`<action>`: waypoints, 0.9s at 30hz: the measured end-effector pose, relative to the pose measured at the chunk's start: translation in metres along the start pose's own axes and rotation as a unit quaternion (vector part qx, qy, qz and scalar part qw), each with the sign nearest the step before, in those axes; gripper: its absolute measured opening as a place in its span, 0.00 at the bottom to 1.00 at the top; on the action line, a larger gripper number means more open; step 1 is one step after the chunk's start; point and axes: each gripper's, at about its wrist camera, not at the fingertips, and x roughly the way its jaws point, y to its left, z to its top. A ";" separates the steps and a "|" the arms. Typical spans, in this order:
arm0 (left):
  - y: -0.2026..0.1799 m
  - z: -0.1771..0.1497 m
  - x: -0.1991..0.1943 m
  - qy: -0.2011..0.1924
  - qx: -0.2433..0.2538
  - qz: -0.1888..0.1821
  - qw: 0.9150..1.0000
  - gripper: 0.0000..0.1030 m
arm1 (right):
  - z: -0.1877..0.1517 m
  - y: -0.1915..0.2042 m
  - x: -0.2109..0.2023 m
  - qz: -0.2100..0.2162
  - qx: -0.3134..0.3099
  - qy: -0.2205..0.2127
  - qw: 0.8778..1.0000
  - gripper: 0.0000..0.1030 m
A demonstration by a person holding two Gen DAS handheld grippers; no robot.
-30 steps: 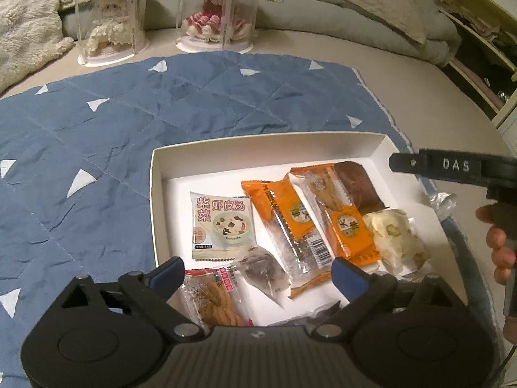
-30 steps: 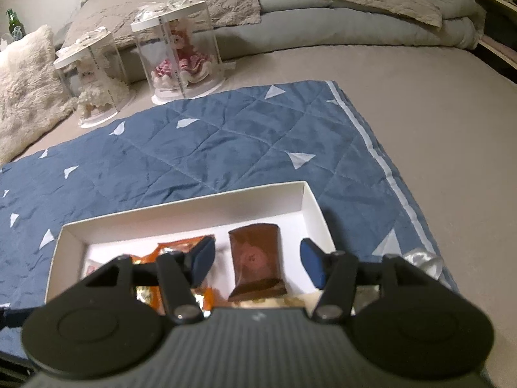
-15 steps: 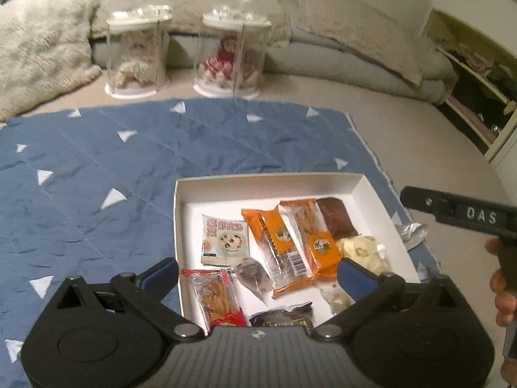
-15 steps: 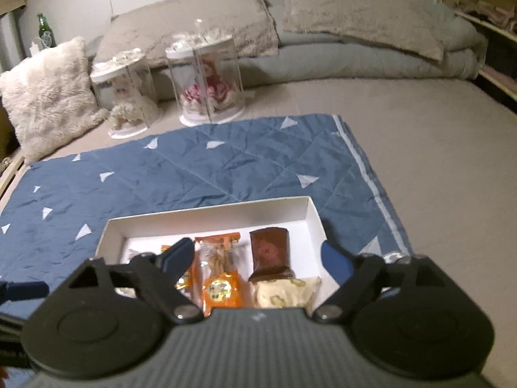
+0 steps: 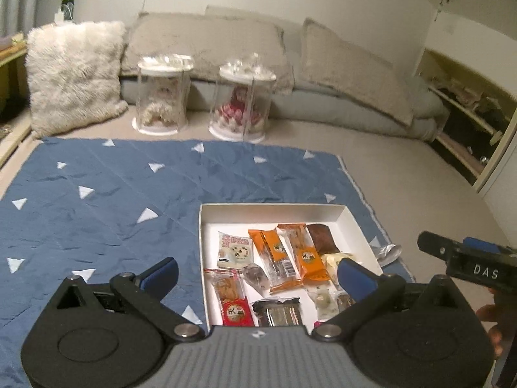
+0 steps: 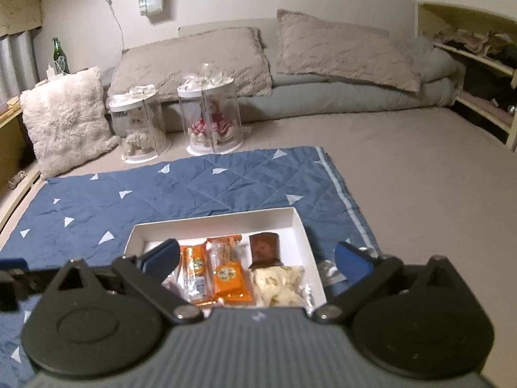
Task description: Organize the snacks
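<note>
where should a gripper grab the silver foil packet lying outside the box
Grip the silver foil packet across its crumpled middle, coming from above on the side away from the white box. It lies flat on the blue quilt close beside the box wall, so that side looks cramped.

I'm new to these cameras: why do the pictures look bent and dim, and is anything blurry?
Left wrist view: fisheye bends the wall and shelf at the edges, with dark corners; warm, dim room light; the snacks in the box are fairly sharp, the pillows soft. Right wrist view: same bending; the bottle and far cushions look soft, the wrappers nearest the right gripper slightly smeared; no strong glare.
</note>
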 end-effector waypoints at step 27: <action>0.004 -0.116 -0.102 -0.079 0.059 0.049 0.994 1.00 | -0.118 0.000 -0.140 0.012 -0.041 -0.060 0.997 1.00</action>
